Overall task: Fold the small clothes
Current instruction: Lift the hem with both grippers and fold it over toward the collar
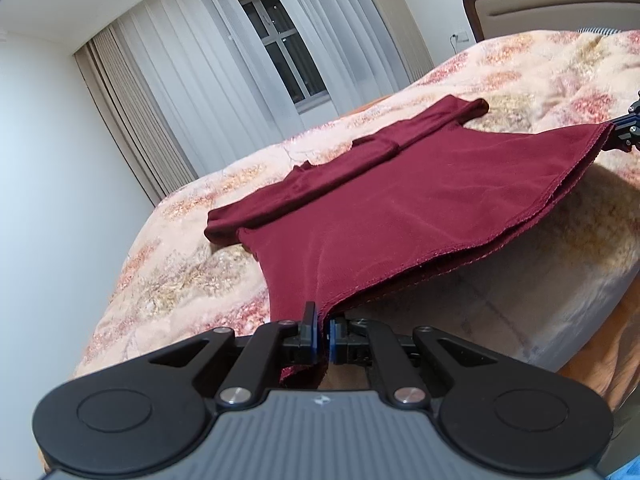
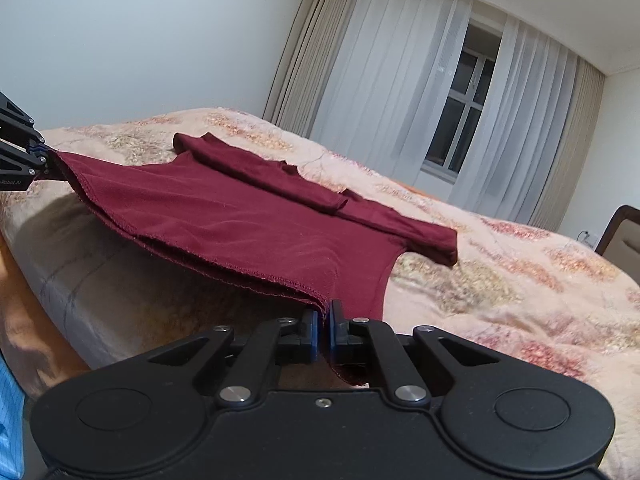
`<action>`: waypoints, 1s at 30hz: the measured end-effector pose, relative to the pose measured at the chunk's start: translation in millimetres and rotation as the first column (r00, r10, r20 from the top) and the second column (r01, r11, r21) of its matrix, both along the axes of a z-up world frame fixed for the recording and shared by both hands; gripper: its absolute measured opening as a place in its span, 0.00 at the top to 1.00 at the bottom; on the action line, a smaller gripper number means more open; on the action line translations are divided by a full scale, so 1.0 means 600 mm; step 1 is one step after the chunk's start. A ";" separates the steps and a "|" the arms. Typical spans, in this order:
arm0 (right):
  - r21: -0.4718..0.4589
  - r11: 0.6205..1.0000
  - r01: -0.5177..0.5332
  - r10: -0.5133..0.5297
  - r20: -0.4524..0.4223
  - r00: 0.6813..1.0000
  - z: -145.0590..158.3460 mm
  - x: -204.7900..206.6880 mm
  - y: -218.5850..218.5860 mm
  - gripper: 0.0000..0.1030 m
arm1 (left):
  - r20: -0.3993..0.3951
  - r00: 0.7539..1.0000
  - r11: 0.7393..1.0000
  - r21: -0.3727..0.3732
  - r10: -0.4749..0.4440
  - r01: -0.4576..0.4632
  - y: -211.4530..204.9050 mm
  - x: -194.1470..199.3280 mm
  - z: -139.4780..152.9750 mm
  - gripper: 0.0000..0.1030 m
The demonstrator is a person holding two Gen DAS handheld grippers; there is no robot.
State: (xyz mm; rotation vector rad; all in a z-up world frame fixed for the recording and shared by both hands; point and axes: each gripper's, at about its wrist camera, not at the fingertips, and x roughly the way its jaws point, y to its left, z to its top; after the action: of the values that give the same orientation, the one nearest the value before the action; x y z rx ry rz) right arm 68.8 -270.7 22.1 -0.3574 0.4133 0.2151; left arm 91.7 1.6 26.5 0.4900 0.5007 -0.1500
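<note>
Two tongs, one in each hand, each pinch a corner of the bottom hem of the maroon shirt, which lies on the floral bedspread of the bed. From the left tongs the garment spreads away toward 12 and 1 o'clock; its hem runs off to 2 o'clock, where the right tongs clamp the far corner. From the right tongs in their own view, the shirt stretches toward 11 o'clock, with the hem leading out to 10 o'clock and the left tongs at the frame's edge.

Both tongs are closed down narrow, pads pressed on the fabric, with a small tail of cloth hanging below each. The hem is lifted off the mattress edge and drawn taut between them, while the sleeves, already laid across the chest, and the collar end rest flat on the bed farther off.

The shirt's long axis, hem to collar, points straight away from both hands, so neither is nearer. The likely next move is carrying the hem forward toward the collar, keeping both corners level so the fold lands square
</note>
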 end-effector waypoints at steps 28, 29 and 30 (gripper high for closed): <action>-0.108 0.992 -0.063 0.061 -0.021 0.998 -0.071 -0.066 0.023 0.37 | -0.003 1.000 0.998 -0.063 0.002 -0.002 -0.001 -0.049 0.029 0.97; -0.148 0.987 -0.061 0.061 -0.007 0.998 -0.081 -0.063 0.028 0.36 | -0.006 1.000 0.998 -0.062 0.004 -0.004 0.000 -0.051 0.029 0.97; -0.188 0.981 -0.056 0.060 0.012 0.998 -0.090 -0.060 0.033 0.36 | -0.009 1.000 0.998 -0.060 0.005 -0.005 0.001 -0.051 0.028 0.97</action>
State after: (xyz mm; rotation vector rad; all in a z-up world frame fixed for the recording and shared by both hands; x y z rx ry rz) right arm 32.8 -250.7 -32.0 -0.5564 0.4073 0.2305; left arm 60.9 2.0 43.3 0.4292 0.5044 -0.1620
